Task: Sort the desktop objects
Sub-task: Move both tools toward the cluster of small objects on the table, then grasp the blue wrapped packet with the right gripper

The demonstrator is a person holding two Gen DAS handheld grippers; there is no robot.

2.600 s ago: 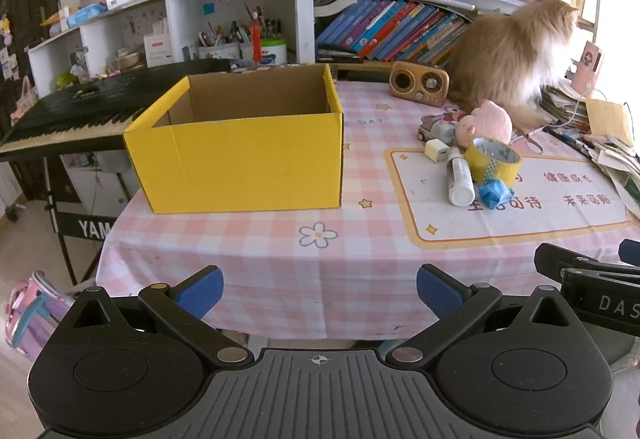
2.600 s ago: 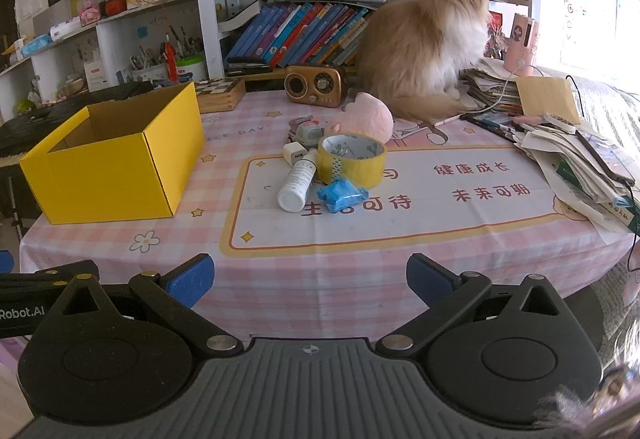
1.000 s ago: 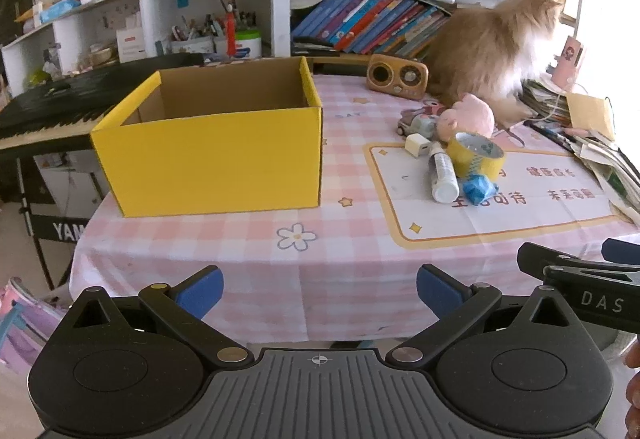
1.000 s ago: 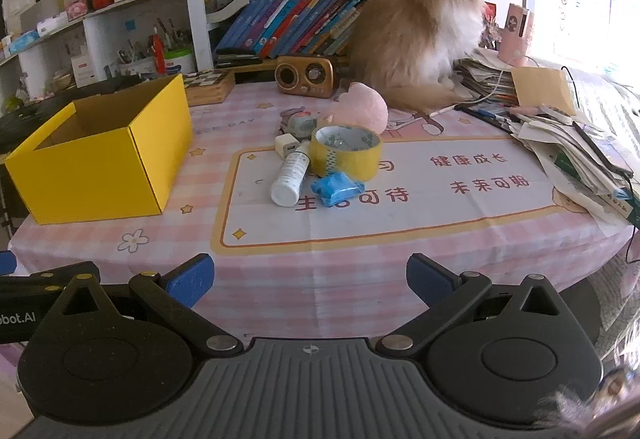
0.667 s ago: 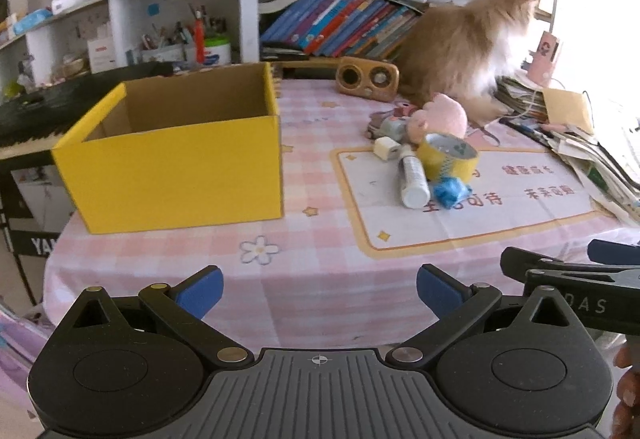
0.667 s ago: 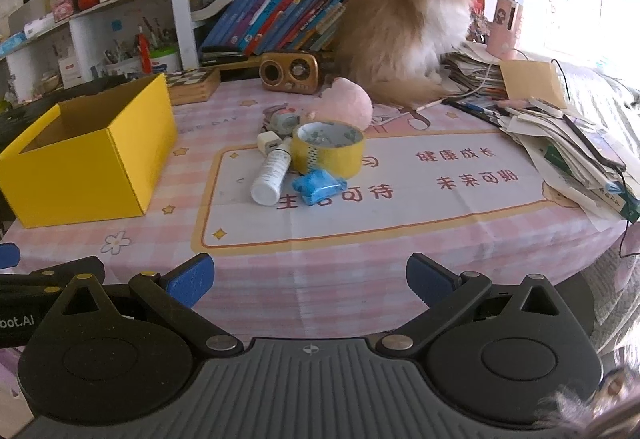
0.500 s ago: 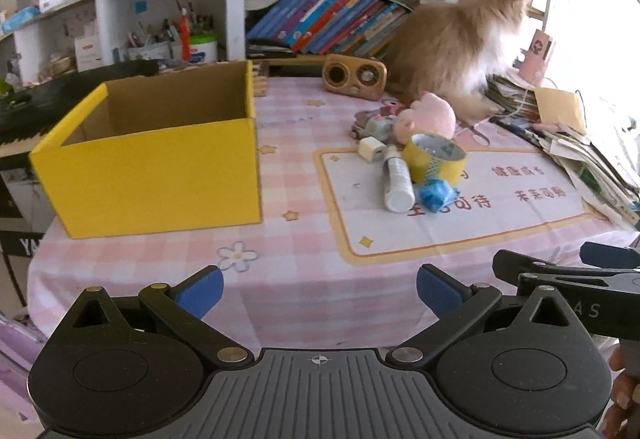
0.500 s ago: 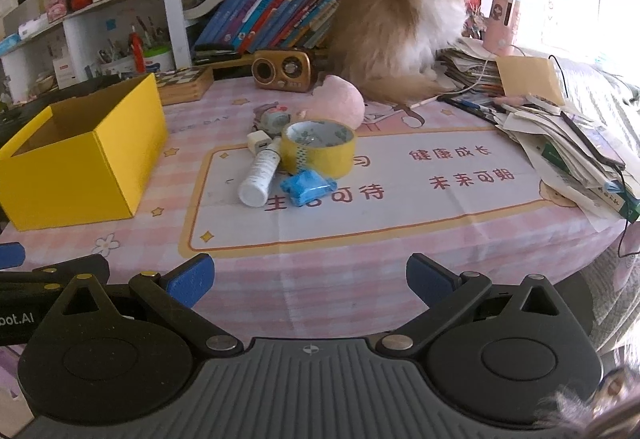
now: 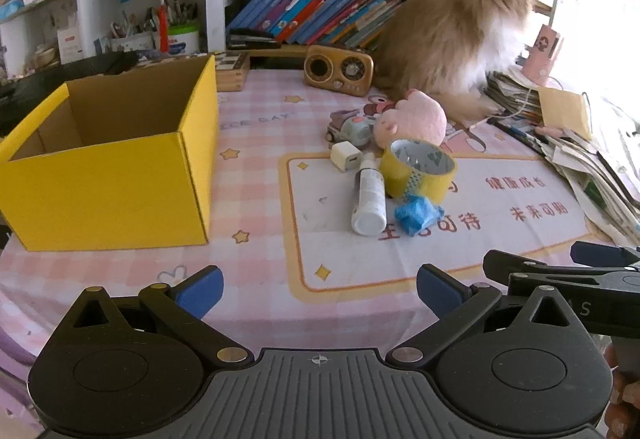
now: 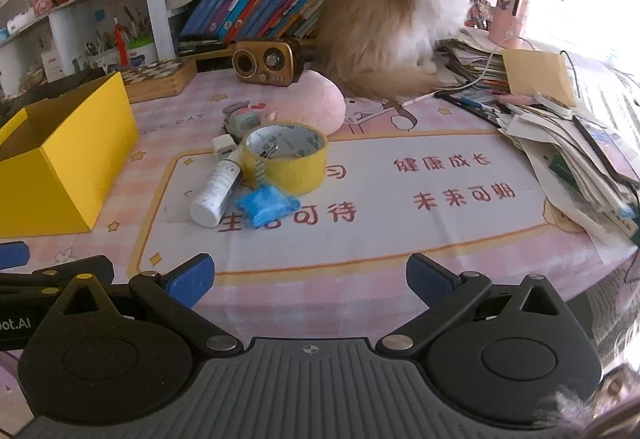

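An open yellow box point(image 9: 108, 175) point(image 10: 60, 155) stands on the left of the pink checked table. To its right lies a cluster: a yellow tape roll point(image 9: 418, 169) point(image 10: 286, 159), a white bottle point(image 9: 369, 195) point(image 10: 218, 189), a crumpled blue packet point(image 9: 418, 215) point(image 10: 266, 205), a white charger cube point(image 9: 346, 156) point(image 10: 225, 146), a small toy car point(image 9: 350, 127) point(image 10: 240, 118) and a pink plush point(image 9: 412, 119) point(image 10: 316, 101). My left gripper point(image 9: 320, 287) and right gripper point(image 10: 310, 275) are both open and empty, over the table's near edge, short of the cluster.
A fluffy orange cat point(image 9: 452, 35) point(image 10: 396, 11) sits at the back beside a brown radio point(image 9: 338, 70) point(image 10: 266, 62). Stacked papers point(image 10: 576, 155) fill the right side. Bookshelves point(image 9: 312, 11) stand behind. A wooden checker box point(image 10: 160, 77) lies behind the yellow box.
Both grippers have moved forward and to the right toward the cluster, so the objects appear larger and closer. The jaws have stayed open. Nothing on the table has moved.
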